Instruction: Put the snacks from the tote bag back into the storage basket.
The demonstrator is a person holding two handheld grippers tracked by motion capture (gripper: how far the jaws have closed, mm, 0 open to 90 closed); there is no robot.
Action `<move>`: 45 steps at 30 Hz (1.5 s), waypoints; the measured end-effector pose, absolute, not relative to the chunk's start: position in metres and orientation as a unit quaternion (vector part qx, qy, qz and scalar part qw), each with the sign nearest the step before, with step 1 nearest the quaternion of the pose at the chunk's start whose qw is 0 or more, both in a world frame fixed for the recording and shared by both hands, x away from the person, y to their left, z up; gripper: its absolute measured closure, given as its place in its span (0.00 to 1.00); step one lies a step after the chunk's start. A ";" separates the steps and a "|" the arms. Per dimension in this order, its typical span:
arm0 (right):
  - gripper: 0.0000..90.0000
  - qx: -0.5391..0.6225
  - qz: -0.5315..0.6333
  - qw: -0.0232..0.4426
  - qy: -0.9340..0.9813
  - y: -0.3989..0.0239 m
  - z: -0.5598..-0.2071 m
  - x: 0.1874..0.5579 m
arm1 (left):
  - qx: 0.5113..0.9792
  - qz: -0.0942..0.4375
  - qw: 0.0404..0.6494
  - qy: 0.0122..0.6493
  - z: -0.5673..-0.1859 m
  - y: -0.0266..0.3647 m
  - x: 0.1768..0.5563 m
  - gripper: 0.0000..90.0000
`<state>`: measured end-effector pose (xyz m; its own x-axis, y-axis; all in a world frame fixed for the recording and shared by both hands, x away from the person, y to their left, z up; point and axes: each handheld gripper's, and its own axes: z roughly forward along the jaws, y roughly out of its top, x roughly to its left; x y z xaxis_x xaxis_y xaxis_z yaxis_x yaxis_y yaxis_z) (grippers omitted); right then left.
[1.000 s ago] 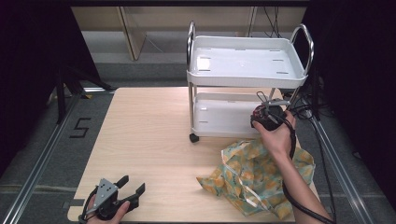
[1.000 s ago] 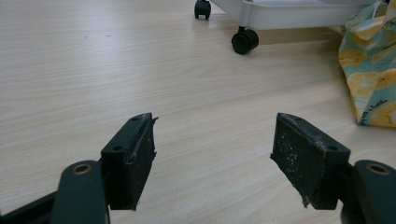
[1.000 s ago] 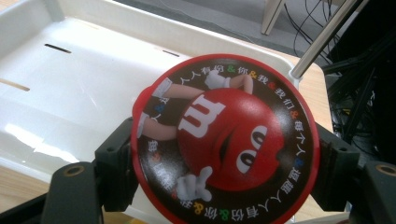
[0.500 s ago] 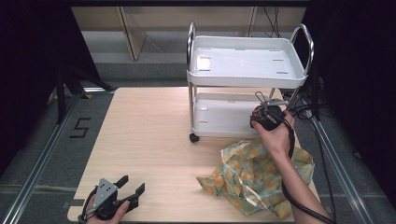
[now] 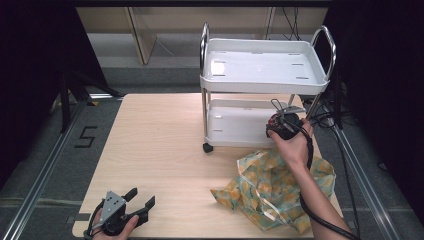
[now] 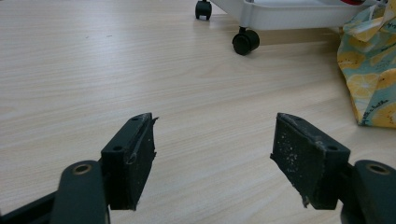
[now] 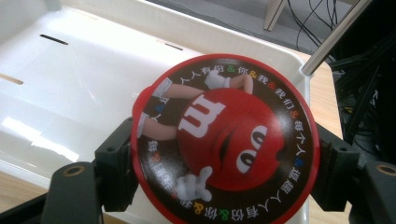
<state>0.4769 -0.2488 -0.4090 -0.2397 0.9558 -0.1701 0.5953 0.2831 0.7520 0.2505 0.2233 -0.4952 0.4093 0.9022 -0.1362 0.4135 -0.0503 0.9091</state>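
My right gripper (image 7: 224, 158) is shut on a round red tin (image 7: 226, 140) with a cartoon candy figure on its lid; both jaws press its sides. It hangs over the lower white tray (image 7: 70, 74) of the cart. In the high view the right gripper (image 5: 284, 124) sits at the cart's lower shelf (image 5: 235, 125), held by a hand. A yellow and teal patterned cloth bag (image 5: 275, 187) lies crumpled on the table beneath that forearm. My left gripper (image 5: 137, 200) rests open at the table's front left corner; in the left gripper view its jaws (image 6: 215, 163) stand wide apart over bare wood.
A white two-shelf cart (image 5: 265, 67) on black castors (image 6: 245, 42) stands at the back right of the wooden table (image 5: 160, 145). Cables trail off the table's right side. The bag's edge (image 6: 373, 79) lies to the right of the left gripper.
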 end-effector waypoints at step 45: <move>0.30 0.532 0.254 0.310 0.746 -0.240 -0.429 0.495 | 0.682 0.243 0.492 0.483 -0.496 0.224 0.252 0.33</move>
<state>0.4950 -0.2401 -0.4286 -0.2423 0.9510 -0.1922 0.6353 0.3053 0.7094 0.2518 0.2243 -0.4959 0.4142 0.8987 -0.1441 0.4197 -0.0481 0.9064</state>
